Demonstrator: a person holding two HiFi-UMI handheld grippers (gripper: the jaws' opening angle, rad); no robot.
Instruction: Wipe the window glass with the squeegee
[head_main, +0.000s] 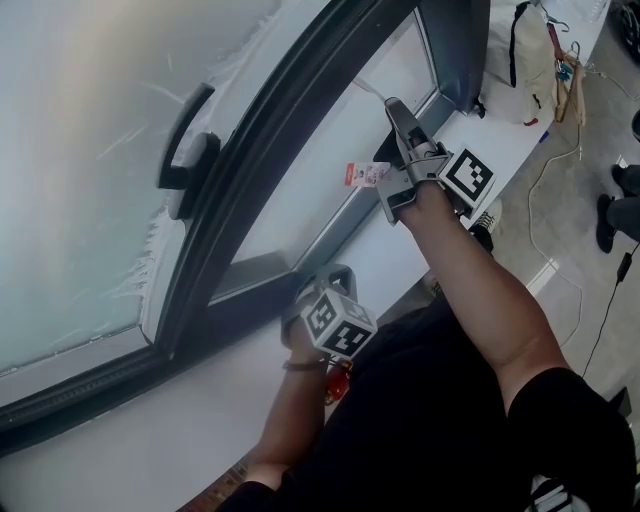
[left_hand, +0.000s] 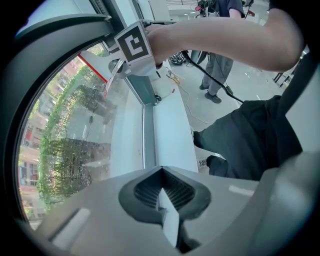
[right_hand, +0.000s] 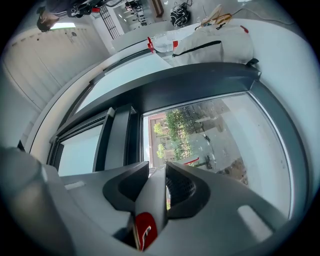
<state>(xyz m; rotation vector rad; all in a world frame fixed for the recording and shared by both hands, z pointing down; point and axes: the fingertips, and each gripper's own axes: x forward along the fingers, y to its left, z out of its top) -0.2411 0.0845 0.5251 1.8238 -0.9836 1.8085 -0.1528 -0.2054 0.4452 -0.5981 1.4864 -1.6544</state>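
Two grippers work at a dark-framed window in the head view. The right gripper (head_main: 398, 118) is stretched out at arm's length against the window glass (head_main: 300, 185) of the lower pane. A red-and-white tag (head_main: 366, 174) hangs just beside it. The left gripper (head_main: 315, 295) sits low and close to the body, at the corner of the frame above the white sill (head_main: 200, 420). A black window handle (head_main: 185, 150) stands on the large pale sash to the left, and a white bag (head_main: 525, 60) lies at the far end of the sill. The left gripper view shows its jaws drawn together, with only a thin pale sliver at the seam that cannot be identified. Beyond them the sill runs away along the glass, trees show outside, and the other arm crosses the top of the frame with its marker cube. The right gripper view shows its jaws clamped on the grey handle of the squeegee (right_hand: 152, 200), which bears a red badge near its base. The handle points up at the glass, where trees and a street show through. The squeegee's blade is hidden behind the jaws.
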